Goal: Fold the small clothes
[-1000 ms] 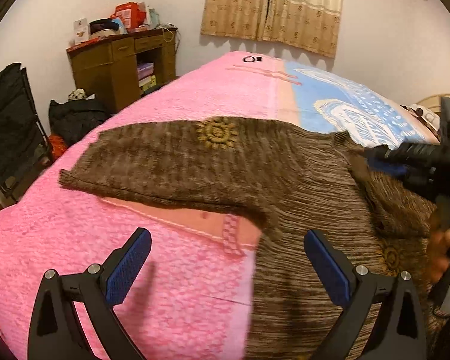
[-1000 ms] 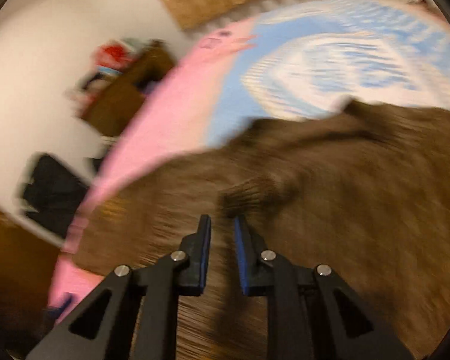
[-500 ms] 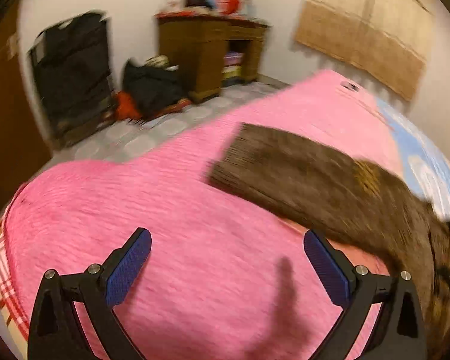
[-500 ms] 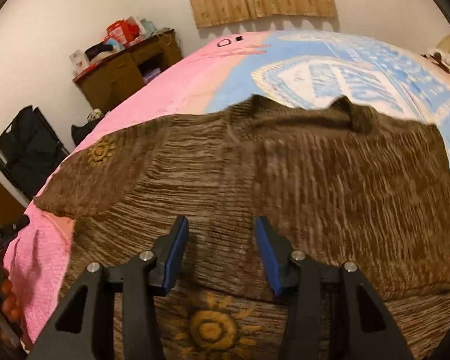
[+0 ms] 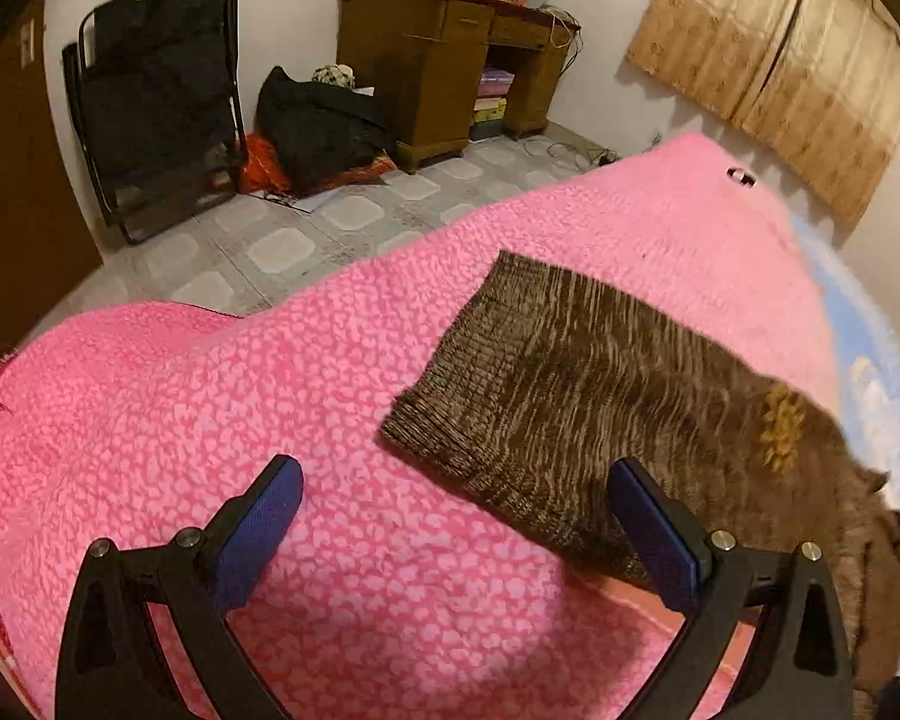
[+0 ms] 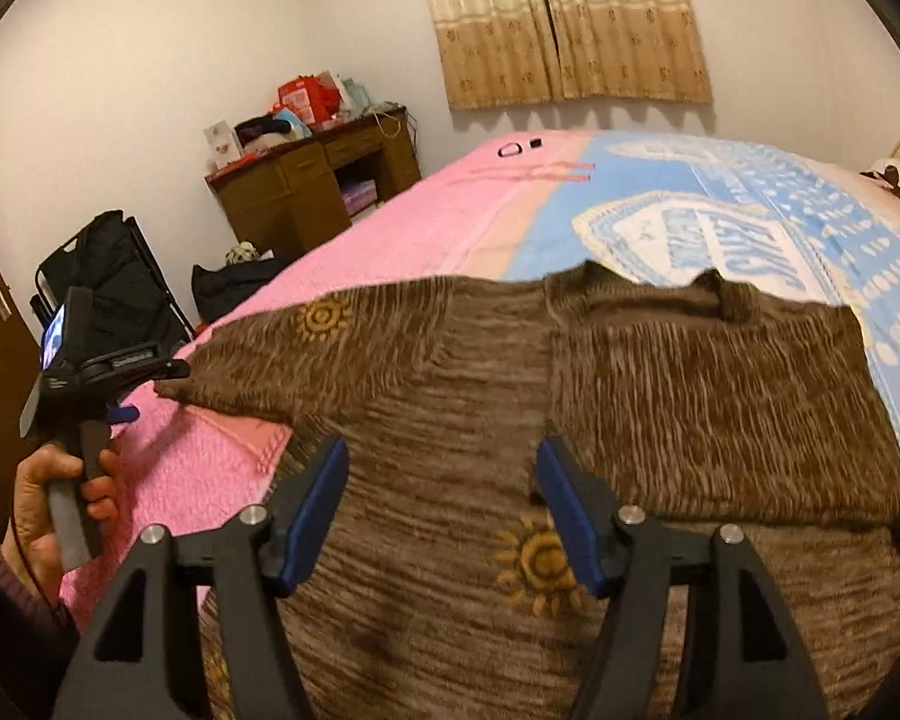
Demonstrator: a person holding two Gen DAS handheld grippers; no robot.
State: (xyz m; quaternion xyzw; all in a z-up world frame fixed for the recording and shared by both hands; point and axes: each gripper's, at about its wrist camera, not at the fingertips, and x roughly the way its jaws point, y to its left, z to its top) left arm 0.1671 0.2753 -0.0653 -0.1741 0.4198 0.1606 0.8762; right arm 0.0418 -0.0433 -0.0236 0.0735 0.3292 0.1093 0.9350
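Now that our left gripper (image 5: 453, 531) has swung toward the sweater (image 6: 570, 396) sleeve cuff (image 5: 444, 420), its jaws stay spread. Our right gripper (image 6: 441, 507) has opened, empty; folding comes next.

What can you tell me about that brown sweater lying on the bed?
The brown sweater looks knitted, with fine pale streaks and yellow sun motifs on the chest and sleeve. It lies flat on the bedspread, neck opening toward the far end. One sleeve stretches out sideways over the pink part, ribbed cuff at its end; the other seems folded across the body. Neither gripper holds it; both have open jaws.
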